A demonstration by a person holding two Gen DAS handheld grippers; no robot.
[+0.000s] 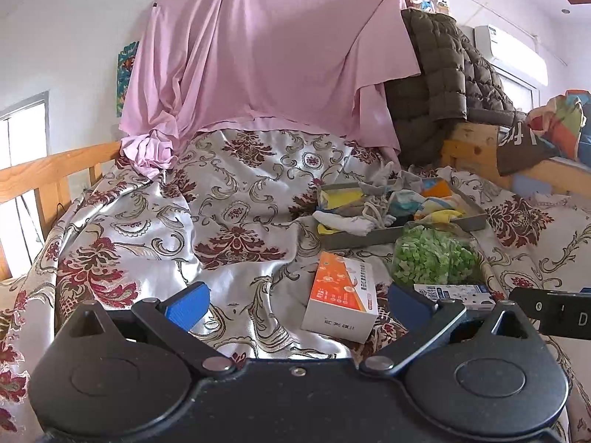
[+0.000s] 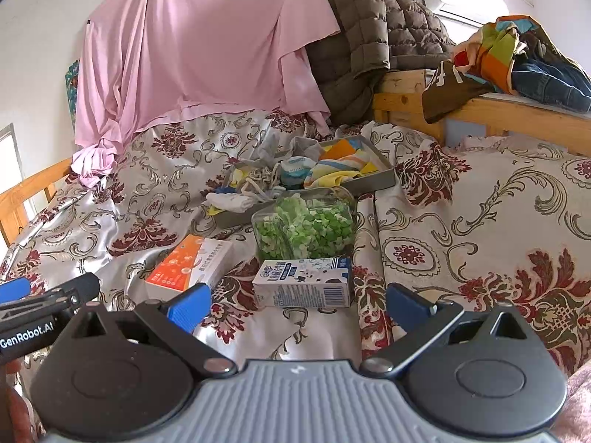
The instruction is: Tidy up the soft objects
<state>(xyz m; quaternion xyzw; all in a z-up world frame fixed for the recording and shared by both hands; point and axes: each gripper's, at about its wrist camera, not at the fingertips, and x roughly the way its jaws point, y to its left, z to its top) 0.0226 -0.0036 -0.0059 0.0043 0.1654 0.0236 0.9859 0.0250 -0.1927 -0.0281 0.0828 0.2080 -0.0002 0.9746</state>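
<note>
A grey tray [image 1: 476, 217] [image 2: 384, 181] on the bed holds a heap of soft cloths and socks [image 1: 384, 203] [image 2: 295, 173], some spilling over its left rim. My left gripper [image 1: 295, 304] is open and empty, low over the bedspread, with an orange and white box [image 1: 341, 299] between its fingers' line of sight. My right gripper [image 2: 297, 304] is open and empty, just short of a blue and white milk carton [image 2: 303, 282]. The left gripper's body shows at the left edge of the right wrist view [image 2: 44, 306].
A clear bag of green pieces [image 1: 432, 258] [image 2: 306, 229] lies in front of the tray. The orange box [image 2: 192, 265] lies left of the carton [image 1: 454, 293]. A pink sheet [image 1: 258, 55] hangs behind. A brown quilted jacket [image 2: 362, 29] and clothes [image 2: 517, 59] lie on wooden rails.
</note>
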